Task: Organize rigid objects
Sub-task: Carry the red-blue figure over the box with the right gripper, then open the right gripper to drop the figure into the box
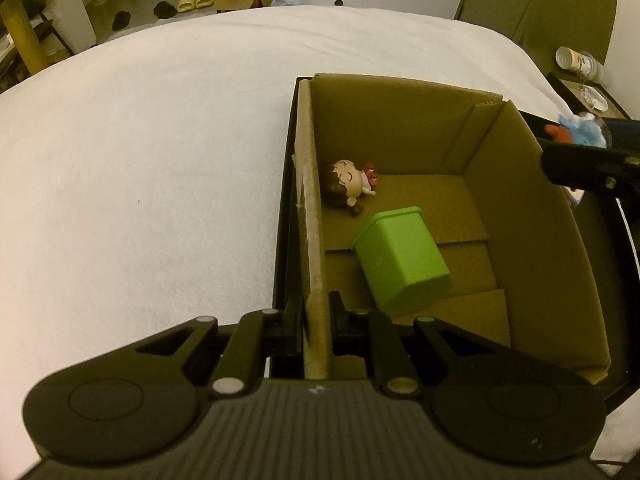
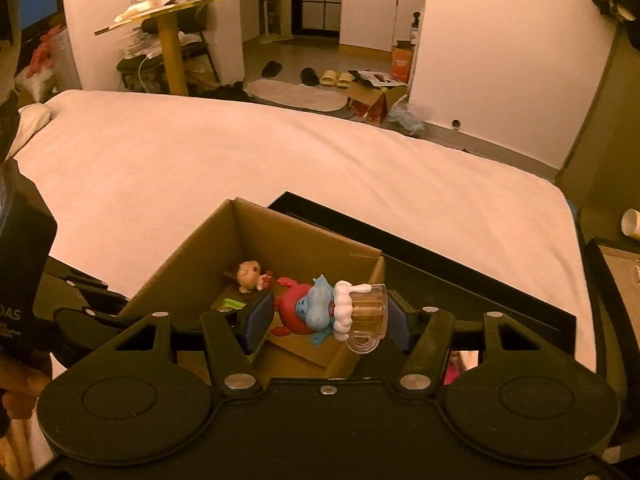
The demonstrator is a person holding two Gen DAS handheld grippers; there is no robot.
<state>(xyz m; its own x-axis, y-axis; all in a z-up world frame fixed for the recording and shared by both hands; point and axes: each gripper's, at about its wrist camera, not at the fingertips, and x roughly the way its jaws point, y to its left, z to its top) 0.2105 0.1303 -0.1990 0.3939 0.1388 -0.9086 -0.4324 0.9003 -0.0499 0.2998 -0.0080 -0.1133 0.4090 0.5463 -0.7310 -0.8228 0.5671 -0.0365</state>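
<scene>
An open cardboard box [image 1: 532, 216] sits on a white bed. Inside lie a small doll figure [image 1: 348, 186] and a green lidded container [image 1: 402, 258] on its side. My left gripper [image 1: 316, 320] is shut on the box's left wall [image 1: 310, 216]. My right gripper [image 2: 326, 314] is shut on a blue and red toy figure with a clear beer mug [image 2: 320, 310], held above the box [image 2: 192, 264]. The doll [image 2: 250, 276] shows below it. The toy also shows at the right edge of the left wrist view [image 1: 580, 130].
The box stands in a black tray or lid [image 2: 480, 280] on the white bed [image 1: 140, 160]. A nightstand with a cup [image 1: 576, 64] is at the right. Beyond the bed are slippers [image 2: 336, 78], a box on the floor and a gold table [image 2: 168, 20].
</scene>
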